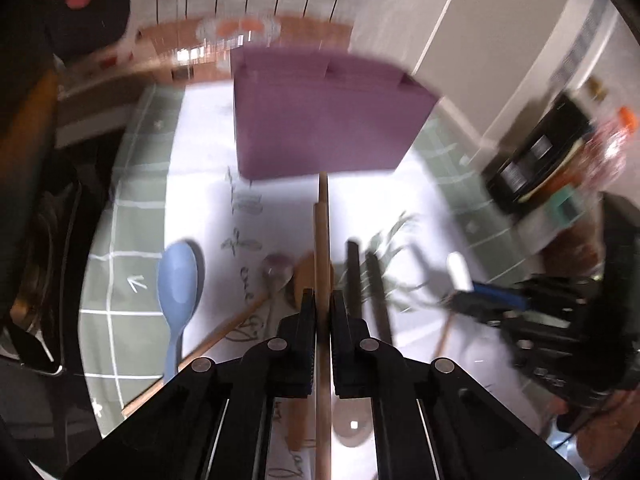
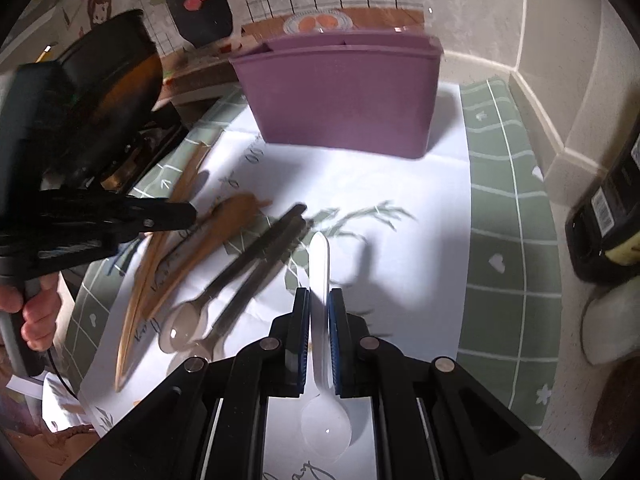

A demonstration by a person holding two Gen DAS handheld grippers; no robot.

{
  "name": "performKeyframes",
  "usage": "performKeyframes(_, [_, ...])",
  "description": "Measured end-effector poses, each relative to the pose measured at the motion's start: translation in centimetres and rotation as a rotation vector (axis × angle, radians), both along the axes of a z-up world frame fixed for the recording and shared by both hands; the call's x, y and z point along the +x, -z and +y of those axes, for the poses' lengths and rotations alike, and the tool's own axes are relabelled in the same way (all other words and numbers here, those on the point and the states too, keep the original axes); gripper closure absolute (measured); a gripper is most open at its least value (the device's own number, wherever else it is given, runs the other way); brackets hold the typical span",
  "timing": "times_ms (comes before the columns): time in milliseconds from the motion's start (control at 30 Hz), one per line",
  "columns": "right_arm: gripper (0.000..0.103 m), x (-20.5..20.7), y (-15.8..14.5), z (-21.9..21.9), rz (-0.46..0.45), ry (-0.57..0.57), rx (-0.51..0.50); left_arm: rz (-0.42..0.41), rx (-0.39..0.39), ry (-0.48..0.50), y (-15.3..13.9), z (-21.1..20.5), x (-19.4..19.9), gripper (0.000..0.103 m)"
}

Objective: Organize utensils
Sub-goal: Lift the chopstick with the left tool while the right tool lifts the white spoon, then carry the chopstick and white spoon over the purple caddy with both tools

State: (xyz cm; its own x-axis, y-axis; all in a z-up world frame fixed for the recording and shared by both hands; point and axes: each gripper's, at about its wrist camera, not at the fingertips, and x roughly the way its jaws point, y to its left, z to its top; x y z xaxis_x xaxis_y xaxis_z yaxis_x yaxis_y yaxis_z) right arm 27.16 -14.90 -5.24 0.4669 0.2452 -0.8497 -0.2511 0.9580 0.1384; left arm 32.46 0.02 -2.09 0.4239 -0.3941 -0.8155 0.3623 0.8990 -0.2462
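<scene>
My left gripper (image 1: 322, 300) is shut on a pair of wooden chopsticks (image 1: 322, 220) that point toward the purple utensil holder (image 1: 328, 120) at the back. Beneath lie a blue spoon (image 1: 178, 284), a clear spoon (image 1: 276, 272) and black-handled utensils (image 1: 362, 280). My right gripper (image 2: 319, 296) is shut on a white plastic spoon (image 2: 320, 264), handle forward and bowl under the jaws. In the right wrist view the purple holder (image 2: 340, 96) stands ahead. The left gripper (image 2: 176, 212) hovers at the left over wooden utensils (image 2: 224, 224) and black-handled spoons (image 2: 248, 264).
A white paper sheet (image 2: 400, 184) lies on a green checked mat (image 2: 508, 200). A dark pan (image 2: 116, 76) sits at the left and a black container (image 2: 608, 208) at the right. A bottle with an orange cap (image 1: 612, 140) stands by the wall. A person's hand (image 2: 36, 312) holds the left gripper.
</scene>
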Motion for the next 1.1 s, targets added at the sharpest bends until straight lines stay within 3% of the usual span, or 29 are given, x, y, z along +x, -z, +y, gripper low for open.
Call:
performKeyframes(133, [0.095,0.2,-0.8,0.9,-0.022,-0.028,-0.019,-0.083,-0.015,-0.022,-1.8,0.6,-1.1,0.097])
performKeyframes(267, [0.095,0.3,-1.3,1.4,-0.037,-0.032,-0.028,-0.135,-0.078,-0.046,-3.8,1.5,-2.0,0.097])
performKeyframes(800, [0.095,0.8,-4.2,2.6,-0.104,-0.050,-0.061,-0.246,-0.127,-0.007,-9.8,2.7,-2.5,0.097])
performKeyframes(1100, [0.095,1.6,-11.2,1.6,-0.250,-0.017,-0.040,-0.384,-0.144,0.046,-16.8,2.1,-3.0,0.097])
